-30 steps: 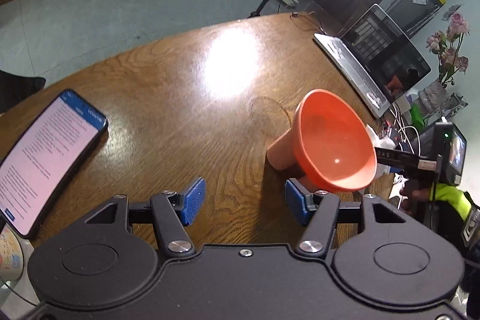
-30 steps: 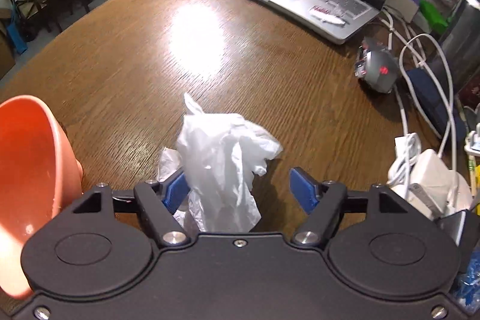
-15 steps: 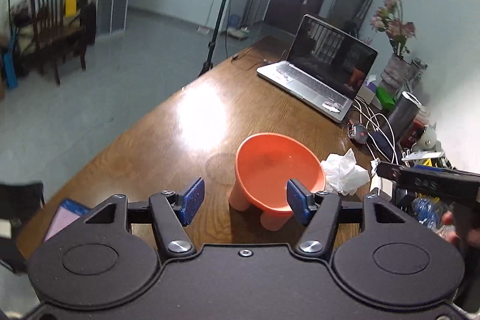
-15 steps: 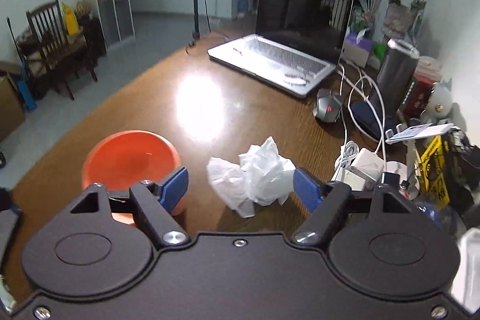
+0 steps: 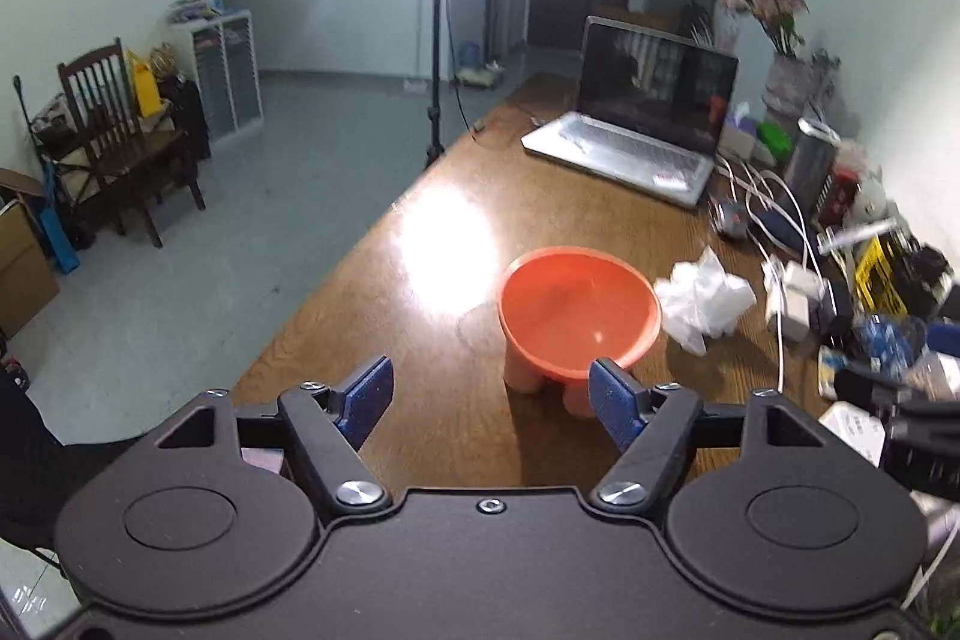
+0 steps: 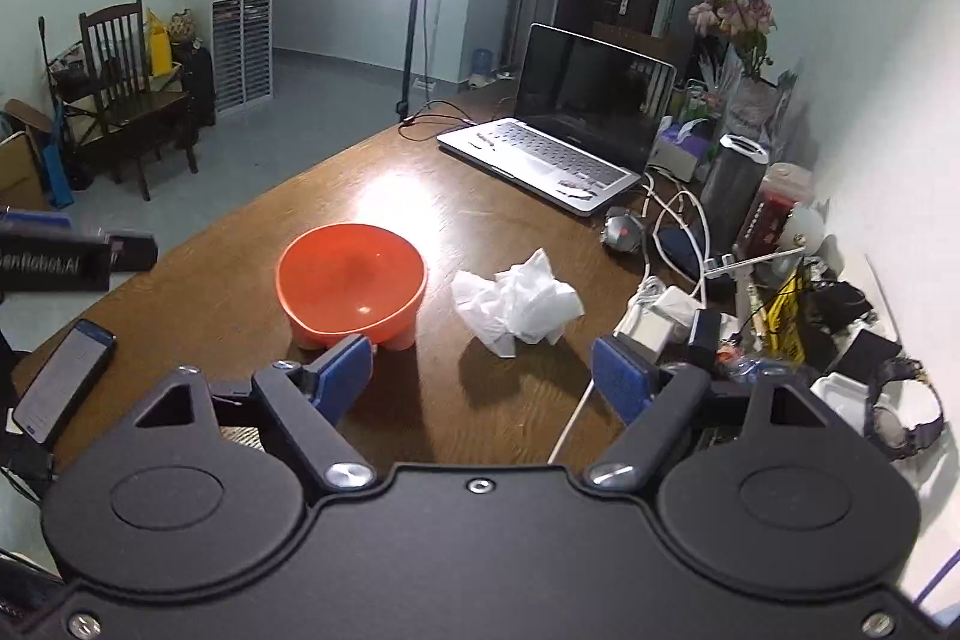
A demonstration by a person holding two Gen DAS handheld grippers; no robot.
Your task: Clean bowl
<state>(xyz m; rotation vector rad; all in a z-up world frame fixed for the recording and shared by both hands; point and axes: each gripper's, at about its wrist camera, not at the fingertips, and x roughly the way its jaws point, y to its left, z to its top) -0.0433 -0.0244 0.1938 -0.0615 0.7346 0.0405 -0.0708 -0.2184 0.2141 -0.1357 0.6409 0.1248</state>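
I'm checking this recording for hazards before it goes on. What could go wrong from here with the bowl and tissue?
1. The orange bowl stands on small feet; an off-centre grip by the left gripper might tip it.
2. The crumpled tissue lies close to the white cables, so the right gripper could snag one.
3. The phone sits near the table edge; a sweeping arm might knock it off.

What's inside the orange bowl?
The orange bowl looks empty: only its shiny orange inside shows. Its near inner wall is hidden by the rim. The crumpled tissue lies beside it, not inside.
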